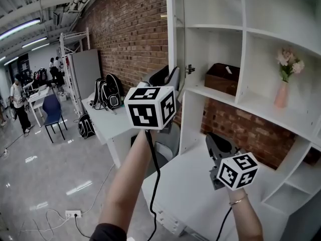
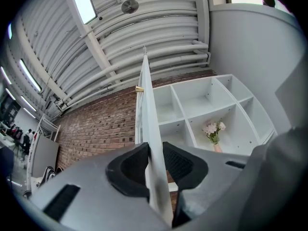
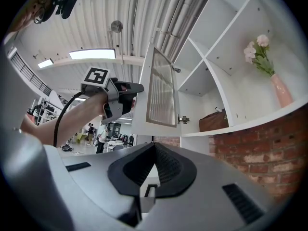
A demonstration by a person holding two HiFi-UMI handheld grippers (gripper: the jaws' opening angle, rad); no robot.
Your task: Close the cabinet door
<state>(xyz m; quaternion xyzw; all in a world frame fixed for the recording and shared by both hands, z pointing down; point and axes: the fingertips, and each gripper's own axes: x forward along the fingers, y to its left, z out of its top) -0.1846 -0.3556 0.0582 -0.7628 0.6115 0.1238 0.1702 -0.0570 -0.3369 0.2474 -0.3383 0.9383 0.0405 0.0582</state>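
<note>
Presently, the left gripper (image 2: 155,163) is clamped on the free edge of the cabinet door (image 2: 146,100), which stands swung out from the white shelf unit's (image 1: 244,31) left side. Right gripper (image 3: 153,153): jaws closed together, nothing between them, held lower, before that unit.

The cabinet door (image 1: 171,34) stands out edge-on from the left side of the shelf unit (image 1: 244,44), hinged beside the compartment that holds the box (image 1: 221,78). The vase (image 1: 282,95) stands in the next compartment to the right (same shelf). My left gripper (image 2: 155,153) has the door's free edge between its jaws. My right gripper (image 1: 213,142) is lower, over the bench (image 1: 185,190) in front of the unit. Backpacks (image 1: 107,94) sit on a table (image 1: 113,124) beyond the bench's left edge.
</note>
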